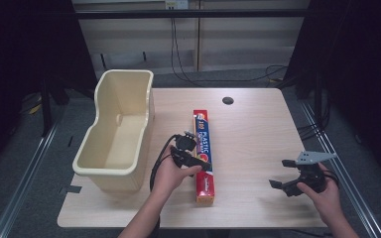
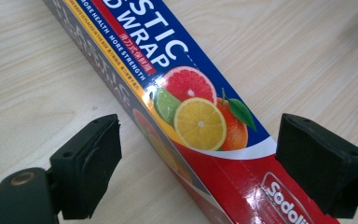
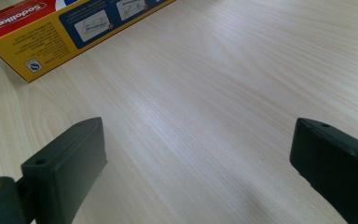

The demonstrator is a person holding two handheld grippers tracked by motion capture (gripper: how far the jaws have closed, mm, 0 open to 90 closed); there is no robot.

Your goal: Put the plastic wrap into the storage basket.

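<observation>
A long, narrow box of plastic wrap (image 1: 204,154) is seen lying flat on a pale wooden counter (image 1: 258,134), near the middle of the high view, its length running from the upper centre toward the lower centre of the frame. A cream plastic tub (image 1: 116,130) stands on the counter at the left of the frame, apart from the box.

The left tool (image 1: 198,151) is held over the lower half of the box. In the left gripper view the box (image 2: 200,116) is seen running diagonally between the two black jaws, which stand spread on either side of it; a gap of bare wood shows beside the left pad, and the right pad seems just clear of the printed red panel, so nothing is gripped yet. The right tool (image 1: 286,173) is held at the lower right of the high view, well apart from the box, its jaws wide open over bare counter; in the right gripper view one end of the box (image 3: 51,32) appears at the upper left.

The box is judged to be light, stiff cardboard with a glossy, somewhat slippery print. It is best taken across its narrow width, near mid-length, so that it does not tip. Too hard a squeeze may dent the card.
</observation>
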